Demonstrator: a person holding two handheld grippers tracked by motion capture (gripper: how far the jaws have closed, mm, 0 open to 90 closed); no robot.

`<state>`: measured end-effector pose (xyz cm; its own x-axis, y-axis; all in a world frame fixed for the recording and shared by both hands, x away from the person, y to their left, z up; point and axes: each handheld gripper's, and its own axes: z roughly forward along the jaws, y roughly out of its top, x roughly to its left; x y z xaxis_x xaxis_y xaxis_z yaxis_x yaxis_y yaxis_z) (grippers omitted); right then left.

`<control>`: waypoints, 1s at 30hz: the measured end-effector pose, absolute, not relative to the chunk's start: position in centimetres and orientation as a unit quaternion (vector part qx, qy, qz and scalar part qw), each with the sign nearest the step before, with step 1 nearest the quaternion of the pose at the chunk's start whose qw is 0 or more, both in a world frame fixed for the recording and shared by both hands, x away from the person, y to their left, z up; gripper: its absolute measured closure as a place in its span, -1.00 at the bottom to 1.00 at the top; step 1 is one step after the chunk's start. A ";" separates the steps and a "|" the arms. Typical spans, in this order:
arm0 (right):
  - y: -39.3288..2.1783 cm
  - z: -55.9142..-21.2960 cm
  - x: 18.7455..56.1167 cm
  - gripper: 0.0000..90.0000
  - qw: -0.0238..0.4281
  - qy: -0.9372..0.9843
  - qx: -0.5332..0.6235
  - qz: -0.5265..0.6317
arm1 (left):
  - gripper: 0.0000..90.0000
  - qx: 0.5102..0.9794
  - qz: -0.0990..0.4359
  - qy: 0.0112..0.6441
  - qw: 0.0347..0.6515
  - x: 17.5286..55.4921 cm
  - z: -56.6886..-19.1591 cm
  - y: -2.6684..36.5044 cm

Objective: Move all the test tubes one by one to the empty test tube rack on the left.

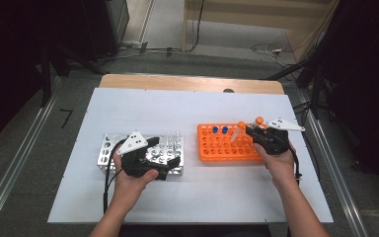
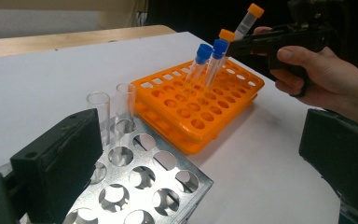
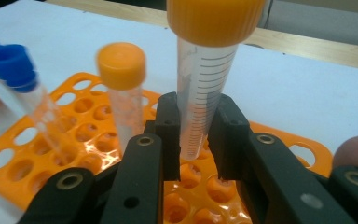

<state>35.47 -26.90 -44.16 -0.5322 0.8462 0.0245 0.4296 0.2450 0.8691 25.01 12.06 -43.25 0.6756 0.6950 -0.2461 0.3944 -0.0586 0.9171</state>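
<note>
My right gripper [image 1: 250, 129] is clenched on an orange-capped tube [image 3: 204, 70], pads pressing its graduated barrel; tube tilted, lifted above the orange rack [image 1: 212, 153] near its 3 o'clock end. A second orange-capped tube [image 3: 123, 88] stands in the rack just beside it, two blue-capped tubes [image 2: 208, 58] toward 12 o'clock. My left gripper [image 1: 165, 153] rests over the metal rack [image 2: 140, 186], jaws released, nothing between them; two clear tubes [image 2: 112, 112] stand in that rack

Black claws [image 1: 153, 154], grey three-cornered plates, trailing black cables, round screws
</note>
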 end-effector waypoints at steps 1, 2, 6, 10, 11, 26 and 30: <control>-26.9 -43.9 35.2 0.62 0.234 0.754 0.420 0.447 | -1.00 0.717 0.132 0.379 0.570 25.0 -43.2 12.0; -27.0 -43.7 34.9 0.62 0.233 0.756 0.417 0.448 | -1.00 0.718 0.133 0.378 0.570 25.0 -43.2 11.9; -27.1 -43.0 33.5 0.62 0.228 0.759 0.404 0.456 | -1.00 0.719 0.132 0.373 0.571 24.9 -43.1 11.5; -26.9 -42.8 31.9 0.62 0.221 0.768 0.384 0.462 | -1.00 0.721 0.132 0.369 0.571 24.8 -43.0 11.2; -26.8 -42.8 31.6 0.62 0.219 0.770 0.380 0.463 | -1.00 0.722 0.132 0.368 0.571 24.8 -43.0 11.1; -24.4 -43.3 27.3 0.62 0.176 0.793 0.334 0.478 | -1.00 0.734 0.122 0.345 0.572 24.2 -42.9 9.3; -23.1 -43.7 26.7 0.62 0.162 0.805 0.316 0.475 | -0.99 0.738 0.116 0.336 0.574 23.9 -42.8 8.6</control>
